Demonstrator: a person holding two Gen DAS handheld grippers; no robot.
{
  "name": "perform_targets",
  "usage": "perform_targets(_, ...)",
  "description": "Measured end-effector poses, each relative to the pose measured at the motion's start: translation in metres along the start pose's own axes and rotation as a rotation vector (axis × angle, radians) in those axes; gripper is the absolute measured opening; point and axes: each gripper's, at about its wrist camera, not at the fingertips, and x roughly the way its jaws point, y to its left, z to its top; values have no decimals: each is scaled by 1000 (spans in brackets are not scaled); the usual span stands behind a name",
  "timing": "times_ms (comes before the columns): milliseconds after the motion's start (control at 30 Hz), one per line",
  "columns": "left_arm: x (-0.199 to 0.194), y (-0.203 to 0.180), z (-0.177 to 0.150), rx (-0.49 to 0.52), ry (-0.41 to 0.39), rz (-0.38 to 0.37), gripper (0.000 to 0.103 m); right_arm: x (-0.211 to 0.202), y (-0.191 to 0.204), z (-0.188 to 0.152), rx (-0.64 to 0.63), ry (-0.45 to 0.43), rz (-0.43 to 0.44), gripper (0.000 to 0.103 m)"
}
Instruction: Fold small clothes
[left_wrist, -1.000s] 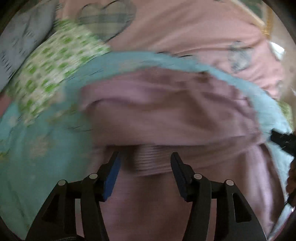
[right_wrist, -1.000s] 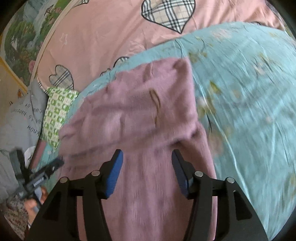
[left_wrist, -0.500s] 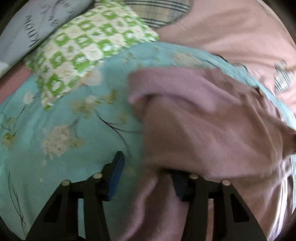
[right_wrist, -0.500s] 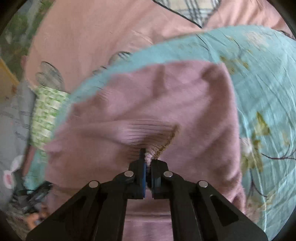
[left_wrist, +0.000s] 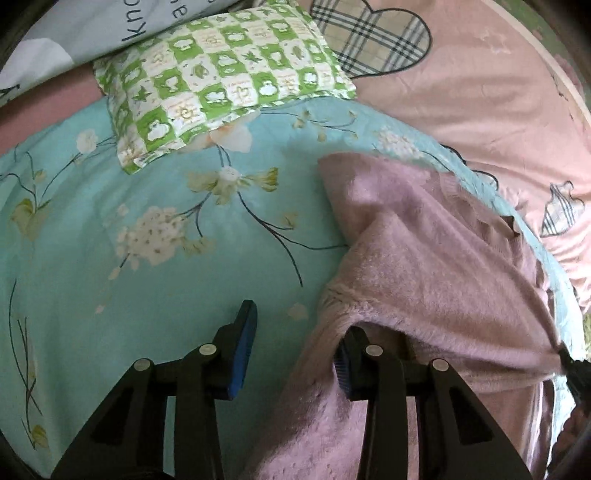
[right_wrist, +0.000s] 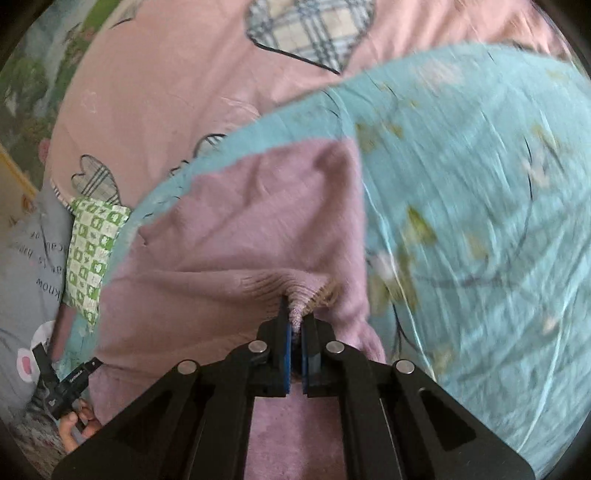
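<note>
Left wrist view: my left gripper (left_wrist: 295, 343), black with blue-padded jaws, stands partly spread and has just been closing. Its left pad is bare over the bedding; its right pad is half buried under a fold of the fuzzy mauve-pink knitted garment (left_wrist: 436, 266), so I cannot tell whether that pad presses on it. The garment fills the view from 1 to 6 o'clock, lying on the turquoise quilt printed with white blossoms and dark stems (left_wrist: 166, 221). A green-and-white checked small cushion (left_wrist: 221, 74) rests at 11 o'clock, its lower edge overlapping the quilt. A pink bedsheet with tartan heart patches (left_wrist: 480, 92) occupies 1 to 2 o'clock; a grey fabric with dark lettering (left_wrist: 92, 26) sits at 10 to 11 o'clock.

Right wrist view: my right gripper (right_wrist: 296, 321) is pressed together, pinching a ribbed edge of the garment (right_wrist: 258, 221) at centre, the cloth puckered at the tips. The garment spreads from centre toward 9 o'clock, with the quilt (right_wrist: 480, 184) at 1 to 4 o'clock. At 8 o'clock, my left hand (right_wrist: 79, 424) grips the other tool.
</note>
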Motion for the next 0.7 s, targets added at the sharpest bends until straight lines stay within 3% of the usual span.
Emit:
perform_targets(167, -2, -6, -3, 43, 25, -14, 39, 8, 4, 2, -50, 2, -67, 4)
perform_targets(300, -16, -1, -5, 90, 93, -138, 40, 13, 5, 2, -41, 42, -25, 8)
perform_targets(367, -32, 4, -3, 116, 100, -227, 48, 9, 6, 1, -65, 43, -55, 10)
perform_targets(433, -40, 9, 12, 121, 96, -272, 63, 4, 4, -1, -67, 44, -89, 15)
perform_targets(467, -39, 10, 22, 117, 100, -281, 65, -1, 5, -2, -67, 32, -105, 20)
perform_targets(500, -34, 10, 32, 106, 111, -294, 67, -7, 6, -3, -69, 13, -124, 27)
perform_targets(700, 44, -3, 92, 38, 283, -340, 70, -40, 35, -15, -101, -140, -79, 37)
